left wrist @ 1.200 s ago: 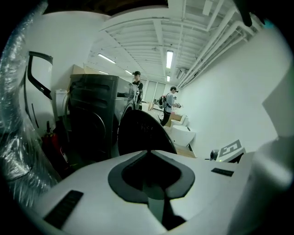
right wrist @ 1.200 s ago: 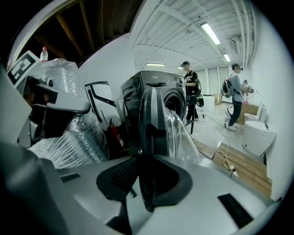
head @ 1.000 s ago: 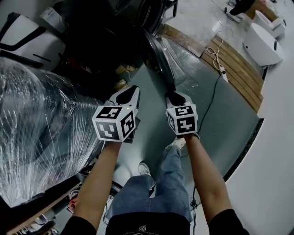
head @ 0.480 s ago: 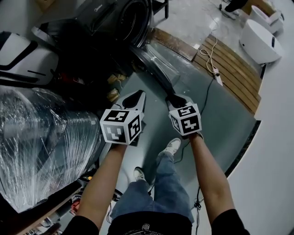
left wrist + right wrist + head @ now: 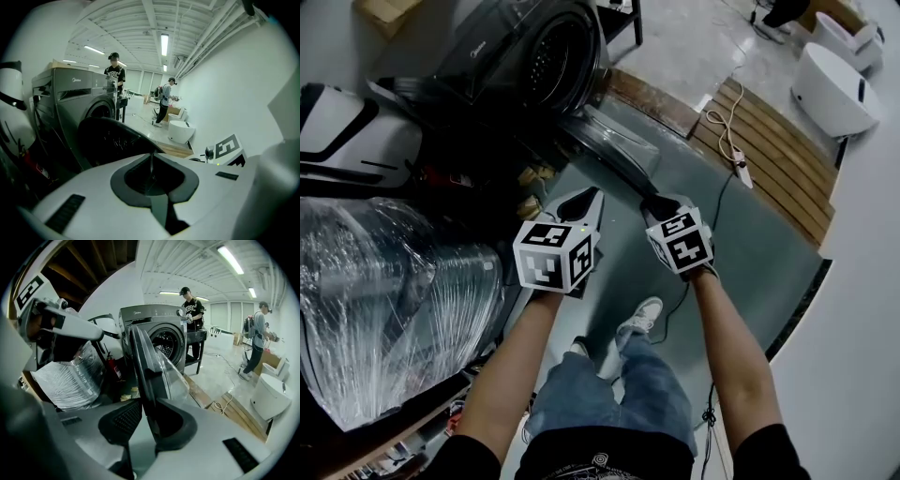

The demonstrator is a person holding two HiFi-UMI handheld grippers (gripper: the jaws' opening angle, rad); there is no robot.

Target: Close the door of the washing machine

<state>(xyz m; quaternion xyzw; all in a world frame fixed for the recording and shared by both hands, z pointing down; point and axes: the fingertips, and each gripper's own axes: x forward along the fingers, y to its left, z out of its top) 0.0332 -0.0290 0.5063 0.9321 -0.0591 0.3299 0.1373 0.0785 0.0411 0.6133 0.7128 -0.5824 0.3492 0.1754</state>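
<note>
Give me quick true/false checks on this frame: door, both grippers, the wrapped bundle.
1. The washing machine has its door open. True.
2. The right gripper is clamped on the door's rim. True.
3. The left gripper grips the door as well. False: its jaws are together with nothing between them.
4. The plastic-wrapped bundle sits on the person's right. False: it is on the person's left.
</note>
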